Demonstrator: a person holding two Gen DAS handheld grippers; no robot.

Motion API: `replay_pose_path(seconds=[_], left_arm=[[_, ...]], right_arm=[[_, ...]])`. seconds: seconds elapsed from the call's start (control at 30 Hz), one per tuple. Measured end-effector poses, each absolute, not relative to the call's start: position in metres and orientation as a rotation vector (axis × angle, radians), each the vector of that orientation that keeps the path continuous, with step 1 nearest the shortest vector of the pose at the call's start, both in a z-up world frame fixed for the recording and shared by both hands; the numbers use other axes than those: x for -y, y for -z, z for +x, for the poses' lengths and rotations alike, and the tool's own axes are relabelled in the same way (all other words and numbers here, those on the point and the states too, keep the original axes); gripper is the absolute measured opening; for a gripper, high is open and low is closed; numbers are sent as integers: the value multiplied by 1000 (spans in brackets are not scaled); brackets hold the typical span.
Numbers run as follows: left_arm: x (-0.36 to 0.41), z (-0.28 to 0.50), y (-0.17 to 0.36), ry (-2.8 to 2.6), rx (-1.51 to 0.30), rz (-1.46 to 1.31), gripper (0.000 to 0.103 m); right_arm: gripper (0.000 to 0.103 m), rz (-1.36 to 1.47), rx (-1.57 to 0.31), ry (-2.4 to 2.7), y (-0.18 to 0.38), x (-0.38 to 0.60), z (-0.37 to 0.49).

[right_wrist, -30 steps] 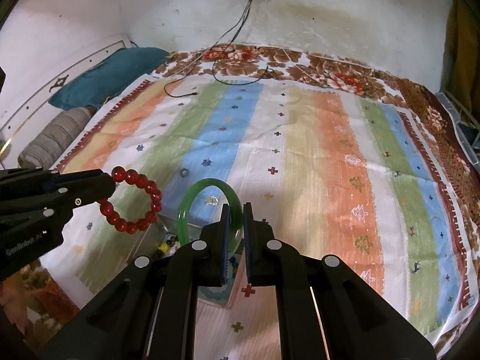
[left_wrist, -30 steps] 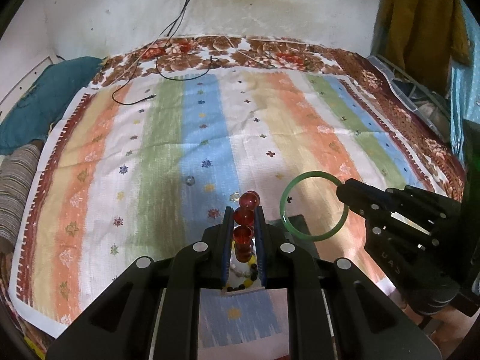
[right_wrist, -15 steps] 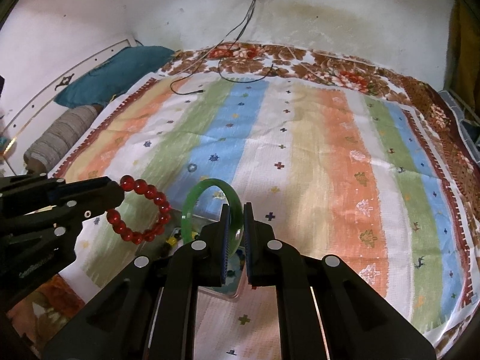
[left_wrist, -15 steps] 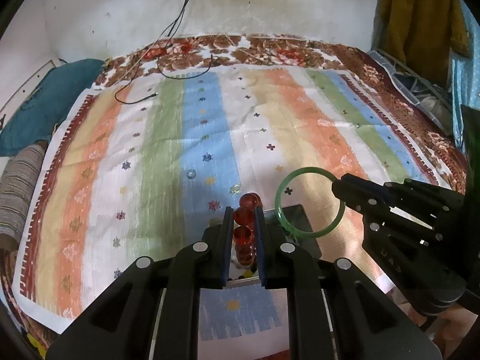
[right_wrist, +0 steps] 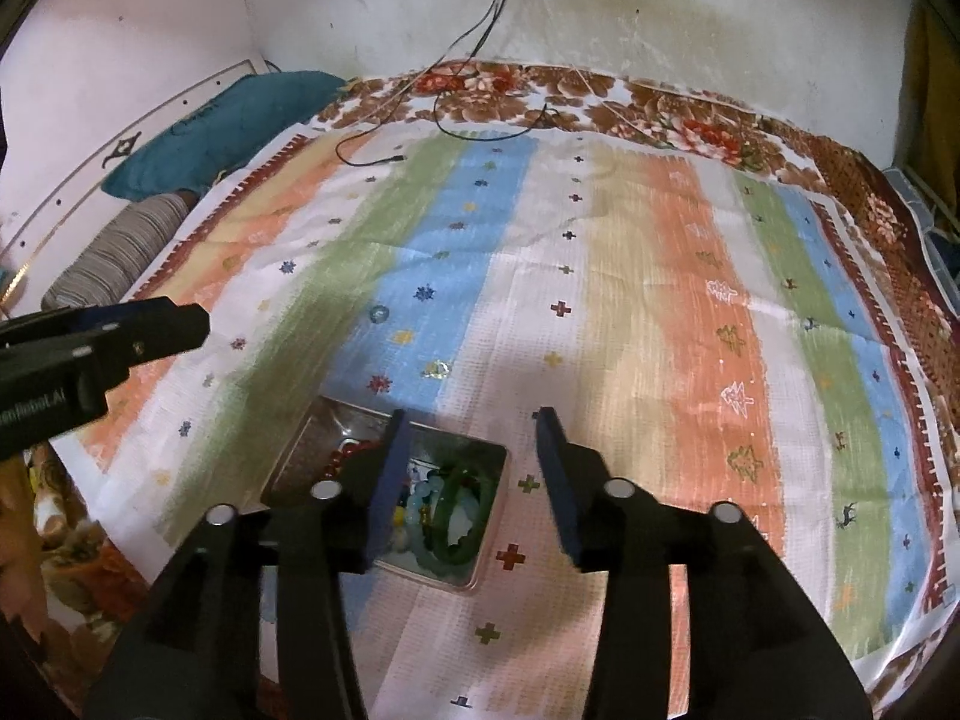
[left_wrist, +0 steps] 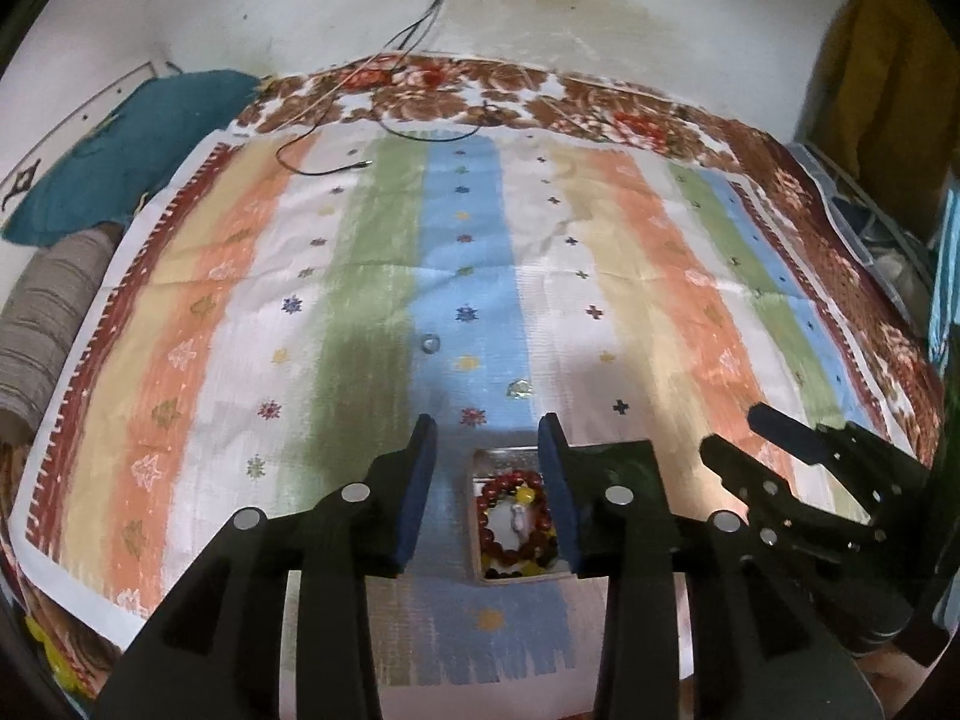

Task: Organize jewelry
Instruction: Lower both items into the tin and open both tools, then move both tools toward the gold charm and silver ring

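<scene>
A shallow metal tray (right_wrist: 493, 495) lies on the striped bedspread near the front. In it lie a red bead bracelet (left_wrist: 510, 516) and a green bangle (right_wrist: 459, 510) among other beads. My left gripper (left_wrist: 487, 468) is open and empty just above the tray; it shows in the right wrist view (right_wrist: 150, 324) at the left. My right gripper (right_wrist: 474, 456) is open and empty above the tray's right side; it shows in the left wrist view (left_wrist: 756, 438) at the right. A small ring (left_wrist: 429, 343) and a clear ring (left_wrist: 519, 388) lie on the cloth beyond the tray.
The striped bedspread (left_wrist: 600, 276) covers the bed. A black cable (left_wrist: 360, 165) trails from a wall socket onto the far side. A teal pillow (left_wrist: 132, 150) and a striped bolster (left_wrist: 42, 324) lie at the left. Clothes hang at the right.
Both grippers have opened. The red bead bracelet and the green bangle have left the fingers and now lie in the tray.
</scene>
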State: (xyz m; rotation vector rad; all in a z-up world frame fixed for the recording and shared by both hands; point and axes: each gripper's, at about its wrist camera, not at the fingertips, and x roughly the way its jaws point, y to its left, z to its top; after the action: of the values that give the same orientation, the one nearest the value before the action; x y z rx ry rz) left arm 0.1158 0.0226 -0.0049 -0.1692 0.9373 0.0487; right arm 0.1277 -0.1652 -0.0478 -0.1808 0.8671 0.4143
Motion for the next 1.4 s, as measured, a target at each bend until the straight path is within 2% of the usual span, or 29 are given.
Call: replay_pose_path(seconds=[0.2, 0.47, 0.73, 0.83, 1.03, 1.13, 1.4], left_arm=[[-30, 125, 8, -50, -956, -190, 39], [-40, 145, 21, -75, -1000, -202, 54], [-52, 171, 45, -76, -1066, -236, 54], [-55, 179, 48, -87, -1062, -240, 54], [-54, 195, 57, -91, -1077, -213, 54], [-52, 202, 62, -83, -1087, -183, 54], [-60, 218, 78, -117, -1114, -169, 54]], right_arm=[[46, -192, -885, -431, 52, 158, 131], [55, -196, -920, -447, 61, 143, 145], [56, -245, -951, -490, 71, 125, 156], [62, -241, -964, -484, 75, 124, 165], [62, -212, -1022, -472, 88, 125, 187], [67, -219, -1050, -477, 96, 119, 194], [70, -242, -1075, -484, 109, 109, 206]])
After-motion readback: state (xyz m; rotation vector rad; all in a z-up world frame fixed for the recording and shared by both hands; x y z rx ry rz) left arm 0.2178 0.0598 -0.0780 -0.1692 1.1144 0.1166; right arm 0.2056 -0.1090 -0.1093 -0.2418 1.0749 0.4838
